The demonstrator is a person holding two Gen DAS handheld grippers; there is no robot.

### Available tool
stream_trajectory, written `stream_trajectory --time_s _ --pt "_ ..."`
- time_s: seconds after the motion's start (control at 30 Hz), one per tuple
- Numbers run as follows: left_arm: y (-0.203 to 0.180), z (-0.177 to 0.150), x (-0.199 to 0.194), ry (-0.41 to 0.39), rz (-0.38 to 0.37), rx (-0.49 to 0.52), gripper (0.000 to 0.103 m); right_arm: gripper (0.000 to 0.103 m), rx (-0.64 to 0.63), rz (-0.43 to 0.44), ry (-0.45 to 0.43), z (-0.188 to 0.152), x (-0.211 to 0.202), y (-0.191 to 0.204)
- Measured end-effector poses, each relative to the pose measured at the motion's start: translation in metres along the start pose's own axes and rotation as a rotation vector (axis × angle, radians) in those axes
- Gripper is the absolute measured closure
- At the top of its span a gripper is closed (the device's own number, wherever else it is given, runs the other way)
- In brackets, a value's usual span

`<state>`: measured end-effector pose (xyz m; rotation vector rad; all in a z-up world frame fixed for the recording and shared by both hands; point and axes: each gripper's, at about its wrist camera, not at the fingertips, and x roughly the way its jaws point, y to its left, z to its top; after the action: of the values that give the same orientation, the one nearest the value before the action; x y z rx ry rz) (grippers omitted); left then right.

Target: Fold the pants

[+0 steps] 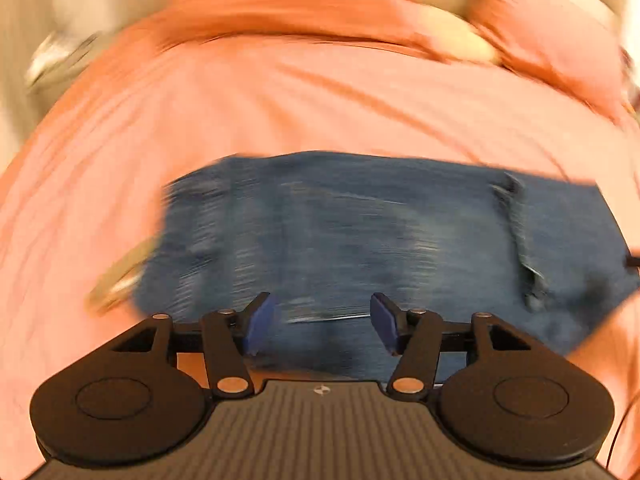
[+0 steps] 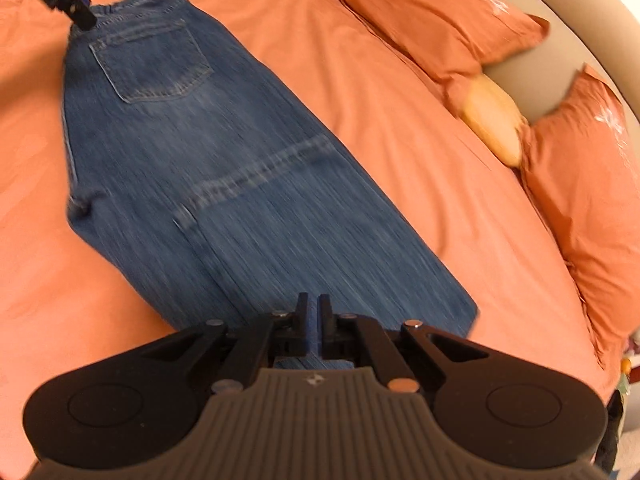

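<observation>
The left gripper (image 1: 322, 322) is hanging over the waist end of the blue pants (image 2: 224, 184), with its blue pads (image 1: 262, 324) wide apart and nothing between them. The pants are lying flat across the orange bedspread (image 2: 380, 92), folded leg on leg. The right gripper (image 2: 313, 322) is pinching the leg end, jaws nearly together. Orange pillows (image 2: 424, 12) are sitting farther right.

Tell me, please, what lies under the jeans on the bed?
The jeans lie flat on an orange bedspread, which shows all around them. Whether anything sits between denim and bedspread cannot be seen; the cloth covers it.
</observation>
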<state>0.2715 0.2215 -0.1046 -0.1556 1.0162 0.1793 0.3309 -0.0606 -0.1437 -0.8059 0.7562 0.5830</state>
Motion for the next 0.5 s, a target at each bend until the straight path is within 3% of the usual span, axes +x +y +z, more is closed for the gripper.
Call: stream_trajectory --time_s 0.1,0.23,0.33,0.5 --pt "0.053 -0.007 0.006 0.012 -0.005 -0.177 0.031 0.103 -0.017 0.03 -0.015 0.02 0.008 0.017" --pt "0.1 -0.022 0.025 0.035 -0.021 -0.34 0.028 0.103 -0.047 0.062 -0.019 0.048 0.026 0.037" --pt "0.123 -0.031 0.04 0.034 -0.079 -0.456 0.025 0.101 -0.062 0.08 0.001 0.063 0.045 0.046" --pt "0.142 -0.039 0.068 0.055 -0.147 -0.543 0.016 0.099 -0.114 0.134 0.059 0.075 0.075 0.056"
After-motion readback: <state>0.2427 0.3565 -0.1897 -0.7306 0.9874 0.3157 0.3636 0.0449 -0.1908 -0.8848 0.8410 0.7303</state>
